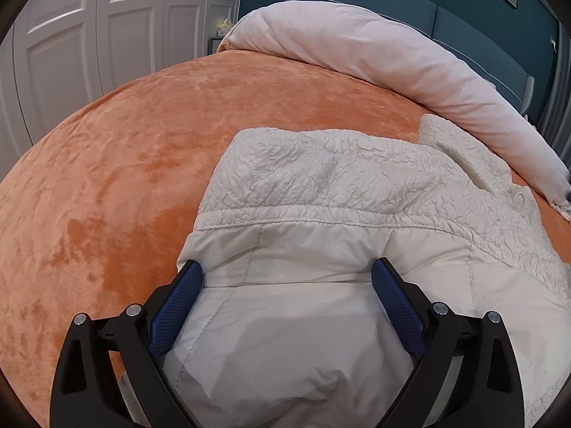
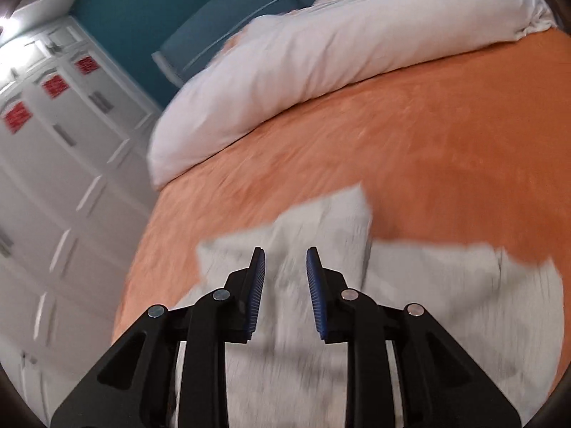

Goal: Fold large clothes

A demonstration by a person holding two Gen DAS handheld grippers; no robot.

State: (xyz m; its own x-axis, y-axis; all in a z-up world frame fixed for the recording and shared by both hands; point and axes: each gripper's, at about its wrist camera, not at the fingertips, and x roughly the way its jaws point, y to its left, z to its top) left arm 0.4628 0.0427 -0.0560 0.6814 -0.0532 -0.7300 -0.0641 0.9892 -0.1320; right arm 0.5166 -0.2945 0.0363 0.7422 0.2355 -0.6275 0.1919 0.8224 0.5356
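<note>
Cream jacket (image 1: 321, 249) | left gripper (image 1: 287, 271) splayed above | right gripper (image 2: 285, 260) narrower

Right wrist view motion-blurred: cream crinkled quilted garment (image 2: 321, 285) shows no texture or seams, cut off at 6 o'clock. Left wrist view: same garment runs past edge at 4 o'clock; rolled pale pink duvet (image 1: 392, 64) clipped at 3 o'clock.

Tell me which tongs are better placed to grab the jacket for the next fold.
Left, probably. The left tongs are wide open, straddling the smooth lining of the cream quilted jacket on the orange velvet bedspread. The right tongs are narrower, and their view is motion-blurred.
</note>
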